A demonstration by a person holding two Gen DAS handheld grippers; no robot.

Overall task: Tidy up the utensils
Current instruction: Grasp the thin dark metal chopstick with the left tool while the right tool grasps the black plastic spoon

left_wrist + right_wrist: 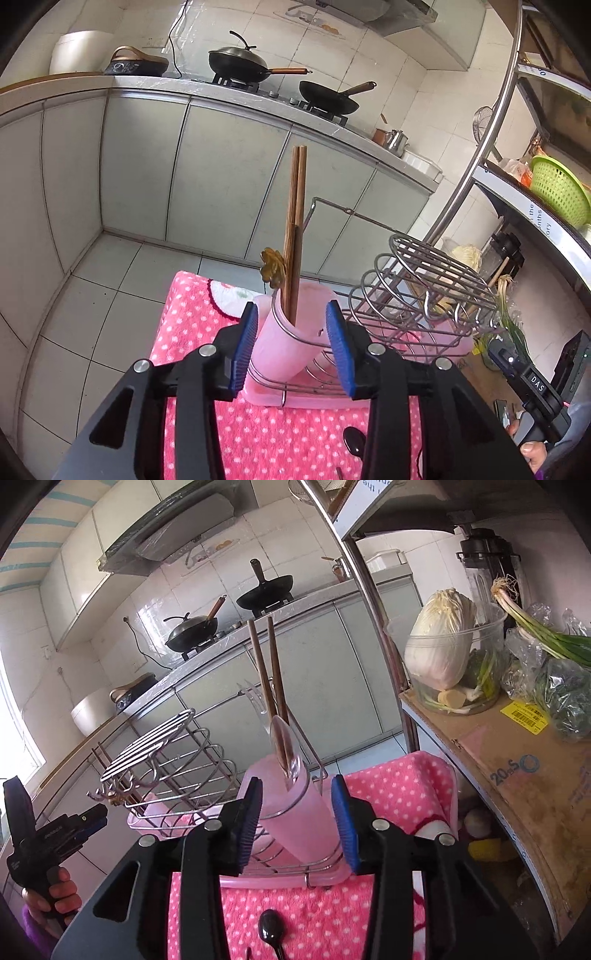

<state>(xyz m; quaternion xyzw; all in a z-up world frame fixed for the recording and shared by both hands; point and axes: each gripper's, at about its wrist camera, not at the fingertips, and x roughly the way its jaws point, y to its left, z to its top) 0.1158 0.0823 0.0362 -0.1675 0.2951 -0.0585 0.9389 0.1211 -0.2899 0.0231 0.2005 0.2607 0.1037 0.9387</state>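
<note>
Both tongs released, nothing gripped: left tongs & right tongs each straddle the pink cup w/o pressing. Remaining black spoon lies on the pink towel, just below right tongs, handle toward camera; right hand likely nearer.

Kitchen interior: white-tiled walls, pale tiled floor, grey-green base cabinets under a light countertop, range hood, steel shelf rack; daylight enters a window.
</note>
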